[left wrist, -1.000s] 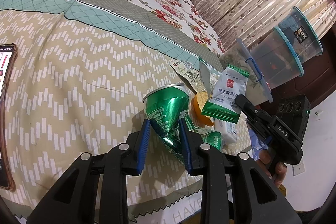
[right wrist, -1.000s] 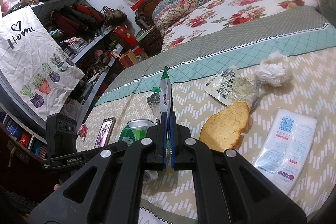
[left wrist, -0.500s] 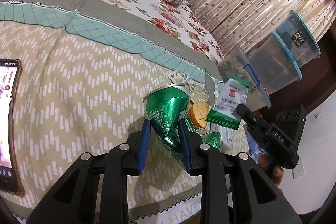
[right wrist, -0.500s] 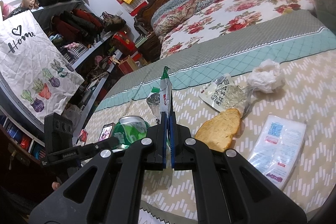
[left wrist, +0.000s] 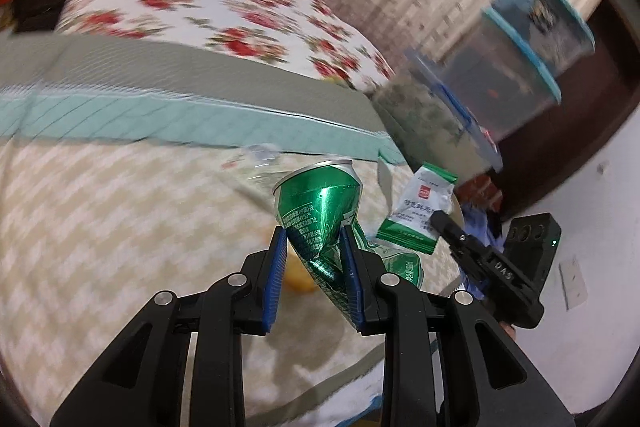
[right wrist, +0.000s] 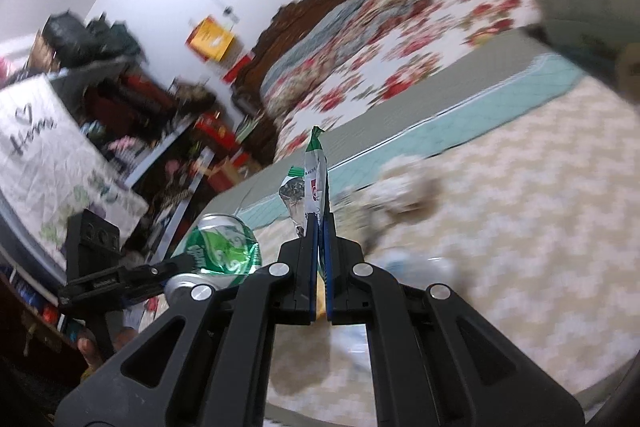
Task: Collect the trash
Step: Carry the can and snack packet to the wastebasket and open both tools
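Observation:
A crushed green can (left wrist: 320,203) is pinched at its dented middle, and my left gripper (left wrist: 314,235) is shut on it, held above the zigzag-patterned bedspread (left wrist: 120,227). The can (right wrist: 224,247) also shows at the lower left of the right wrist view, with the left gripper (right wrist: 176,263) on it. My right gripper (right wrist: 319,219) is shut on a green and white snack packet (right wrist: 316,167) that stands up edge-on from the pads. From the left wrist view, that packet (left wrist: 420,211) hangs to the right of the can in the right gripper (left wrist: 440,217).
A blurred crumpled white tissue (right wrist: 404,187) and a clear wrapper (left wrist: 256,163) lie on the bedspread. An orange scrap (left wrist: 298,277) lies below the can. Stacked clear containers with teal rims (left wrist: 520,67) stand at the right. Cluttered shelves (right wrist: 140,107) fill the left.
Both grippers have swung sideways over the bed with their loads, the left one also rising. The phone has left the left wrist view. Both views are now motion-blurred.

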